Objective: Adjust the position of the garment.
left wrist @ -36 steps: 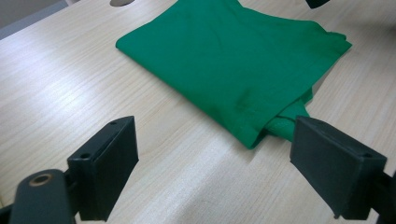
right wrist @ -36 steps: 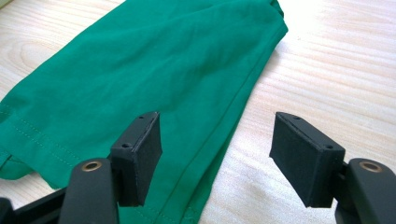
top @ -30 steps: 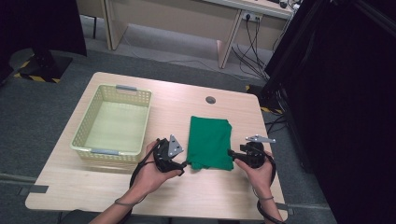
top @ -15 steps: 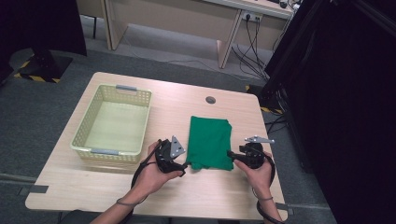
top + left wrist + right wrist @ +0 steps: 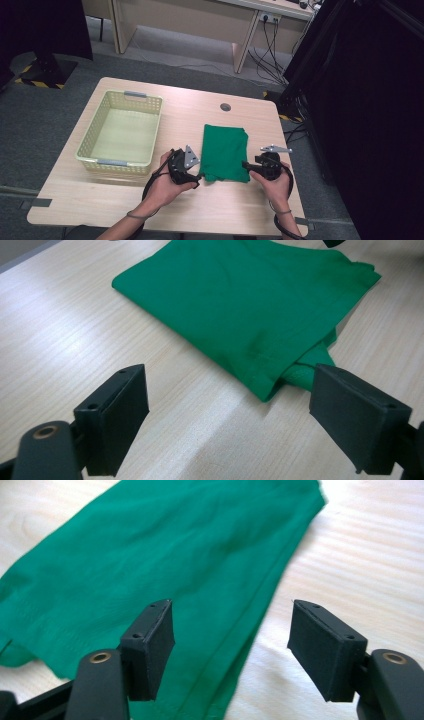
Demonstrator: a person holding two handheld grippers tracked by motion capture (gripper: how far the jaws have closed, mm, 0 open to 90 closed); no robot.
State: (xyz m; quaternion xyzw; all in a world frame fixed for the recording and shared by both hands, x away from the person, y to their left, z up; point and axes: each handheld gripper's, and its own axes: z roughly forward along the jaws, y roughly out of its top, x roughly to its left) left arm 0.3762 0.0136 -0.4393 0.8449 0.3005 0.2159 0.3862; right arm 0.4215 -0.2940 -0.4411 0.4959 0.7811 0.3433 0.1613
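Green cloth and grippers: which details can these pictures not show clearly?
- Green cloth: its underside and inner folds, hidden by the top layer.
- Right gripper: right gripper view cannot settle whether one jaw touches the cloth.
- Left gripper: in high view, the hand covers its jaws.

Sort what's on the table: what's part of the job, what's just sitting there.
In the job: folded green cloth; left gripper and right gripper, both open at the cloth's near corners.
Just there: empty basket; round grommet in the tabletop.
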